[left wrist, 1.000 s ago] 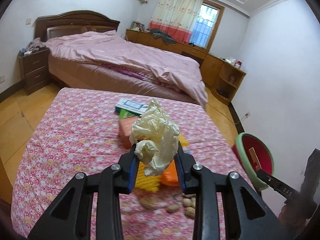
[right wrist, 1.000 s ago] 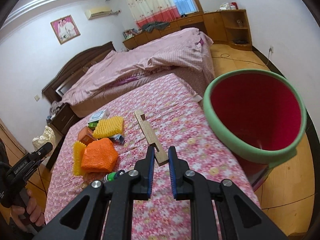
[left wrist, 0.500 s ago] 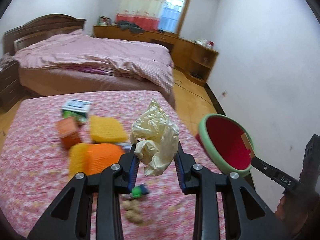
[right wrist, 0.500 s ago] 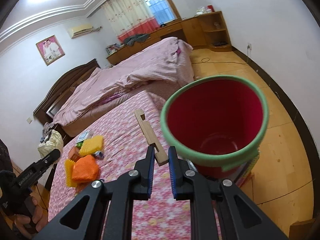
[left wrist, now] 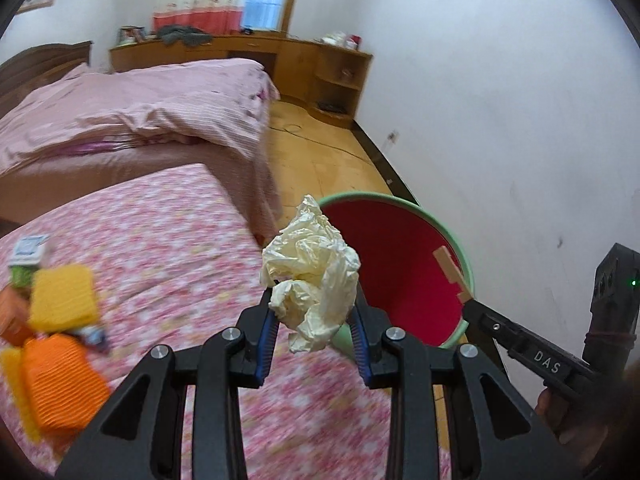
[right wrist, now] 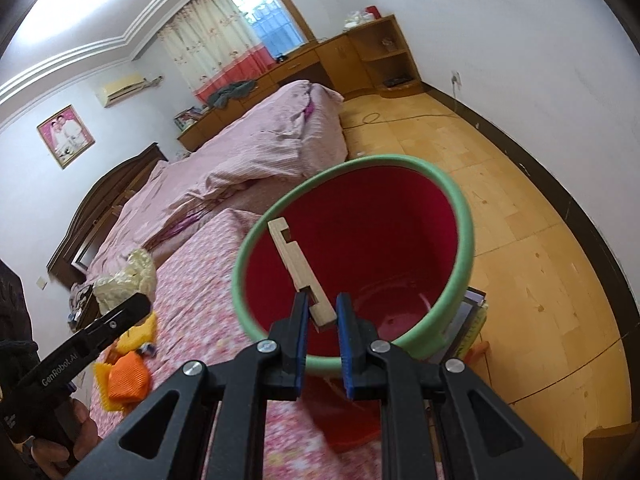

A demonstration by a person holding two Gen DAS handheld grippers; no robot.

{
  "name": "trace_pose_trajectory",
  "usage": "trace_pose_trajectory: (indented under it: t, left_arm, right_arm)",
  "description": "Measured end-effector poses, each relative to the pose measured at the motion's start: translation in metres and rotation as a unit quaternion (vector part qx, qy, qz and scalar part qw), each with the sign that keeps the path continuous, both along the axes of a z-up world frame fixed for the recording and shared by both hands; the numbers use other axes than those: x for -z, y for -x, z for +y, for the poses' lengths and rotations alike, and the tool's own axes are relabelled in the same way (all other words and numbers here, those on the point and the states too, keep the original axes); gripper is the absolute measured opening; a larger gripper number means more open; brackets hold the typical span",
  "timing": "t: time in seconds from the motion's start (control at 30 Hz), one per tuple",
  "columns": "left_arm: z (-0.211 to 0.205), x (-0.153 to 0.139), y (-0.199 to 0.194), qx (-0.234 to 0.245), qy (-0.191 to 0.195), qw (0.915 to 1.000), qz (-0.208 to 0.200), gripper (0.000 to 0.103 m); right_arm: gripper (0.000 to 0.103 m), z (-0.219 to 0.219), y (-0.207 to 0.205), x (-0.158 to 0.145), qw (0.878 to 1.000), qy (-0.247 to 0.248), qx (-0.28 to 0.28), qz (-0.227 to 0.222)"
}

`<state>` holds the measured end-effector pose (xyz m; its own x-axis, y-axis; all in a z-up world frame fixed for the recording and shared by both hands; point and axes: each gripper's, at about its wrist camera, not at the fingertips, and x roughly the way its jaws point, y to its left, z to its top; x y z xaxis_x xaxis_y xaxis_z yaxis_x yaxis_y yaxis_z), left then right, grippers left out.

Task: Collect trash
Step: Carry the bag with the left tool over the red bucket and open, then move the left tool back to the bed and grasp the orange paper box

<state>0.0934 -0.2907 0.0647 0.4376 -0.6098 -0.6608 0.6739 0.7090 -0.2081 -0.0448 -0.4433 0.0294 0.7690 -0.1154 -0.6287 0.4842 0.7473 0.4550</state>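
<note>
The left hand-held gripper [left wrist: 314, 330] sits at the lower centre of its own view, its blue-padded jaws clamped on a crumpled cream plastic bag [left wrist: 310, 280] that bulges up above the fingertips; the wad hangs over the edge of the flowered pink bed cover [left wrist: 168, 248], just left of the red bucket [left wrist: 394, 280] with its green rim; the bucket fills the centre right of that frame, standing beside the bed on the wooden floor [left wrist: 320, 156]. The right hand-held gripper [right wrist: 323, 316] sits at the lower centre of its view, jaws closed on the near end of a notched wooden stick [right wrist: 298, 270]; the stick slants up and to the left across the bucket's [right wrist: 466, 240] open mouth, its far end near the rim at the upper left. At the lower left of the left view, blurred, lie an orange ribbed piece [left wrist: 60, 384] and a yellow ribbed piece [left wrist: 64, 296] on the cover, touching or overlapping one another; a small box [left wrist: 28, 250] lies just beyond them; a second bed with a pink quilt [left wrist: 132, 108] stands further back at the upper left.
</note>
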Motion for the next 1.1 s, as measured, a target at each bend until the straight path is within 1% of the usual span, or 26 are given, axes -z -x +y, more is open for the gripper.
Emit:
trace_pose_trajectory:
  t: [0.17,0.3,0.43,0.47,0.57,0.73,0.9,1.1]
  left_arm:
    - [-0.035,0.017,-0.006,0.030,-0.016,0.9993,0.013,0.033]
    - [-0.049,0.030,-0.010,0.041,-0.031,0.9984,0.022,0.033]
    - [-0.056,0.037,-0.013,0.038,-0.046,0.9978,0.028,0.047]
    - [-0.056,0.038,-0.014,0.034,-0.047,0.9980,0.026,0.050]
    - [-0.057,0.040,-0.013,0.028,-0.044,0.9984,0.022,0.053]
    - [-0.048,0.034,-0.013,0.021,-0.035,0.9988,0.027,0.053]
    - [-0.031,0.026,-0.011,0.008,-0.030,0.9993,0.020,0.053]
    - [-0.008,0.017,-0.005,-0.012,-0.026,0.9993,0.022,0.053]
  right_arm:
    - [0.016,-0.020,-0.005,0.016,1.000,-0.010,0.014,0.012]
    - [0.016,-0.031,-0.009,0.028,0.999,-0.020,0.020,0.023]
    - [0.017,-0.037,-0.012,0.038,0.999,-0.029,0.025,0.028]
    - [0.017,-0.039,-0.012,0.039,0.999,-0.030,0.025,0.027]
    - [0.017,-0.040,-0.012,0.041,0.999,-0.033,0.028,0.026]
    - [0.022,-0.039,-0.008,0.039,0.999,-0.035,0.028,0.021]
    - [0.036,-0.034,-0.004,0.030,0.999,-0.035,0.027,0.012]
    - [0.037,-0.023,0.001,0.021,0.999,-0.032,0.022,0.005]
